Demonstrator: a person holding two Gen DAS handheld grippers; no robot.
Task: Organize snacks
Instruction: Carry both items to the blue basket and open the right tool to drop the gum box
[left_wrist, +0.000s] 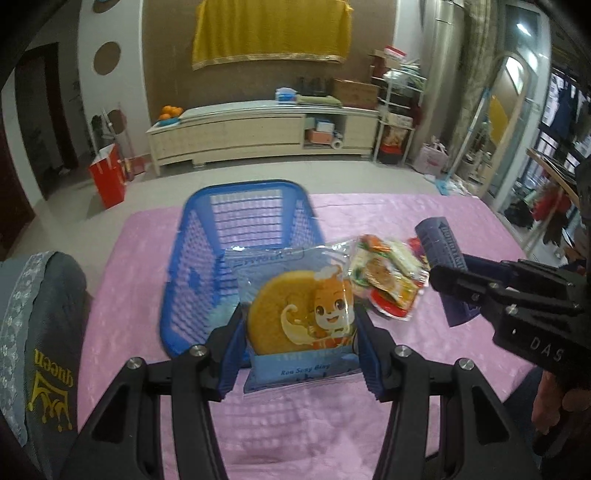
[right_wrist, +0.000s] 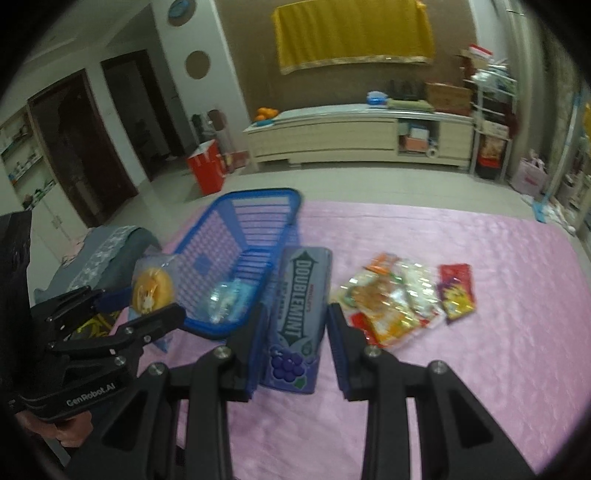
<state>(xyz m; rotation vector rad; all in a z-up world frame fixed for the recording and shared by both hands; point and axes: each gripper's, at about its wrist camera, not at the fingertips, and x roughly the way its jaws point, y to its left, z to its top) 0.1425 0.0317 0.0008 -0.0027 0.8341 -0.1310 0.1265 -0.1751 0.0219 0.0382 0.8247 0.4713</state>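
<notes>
Left gripper: fingers clamped on round cake in clear cartoon-printed packet, held above pink tablecloth, just in front of blue plastic basket. Basket holds one small clear packet. Right gripper: fingers pinching Doublemint gum pack, beside basket's right wall. Farther right: loose snack packets and red sachet lying on cloth.

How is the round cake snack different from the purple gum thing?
The cake packet is flat and see-through, showing a round golden cake and a cartoon; the Doublemint gum container is tall, solid and purple, with grapes printed on it. The cake packet sits in the left gripper; the gum container sits in the right gripper. Both are pinched by blue pads and held above the pink tablecloth, near the blue basket.
</notes>
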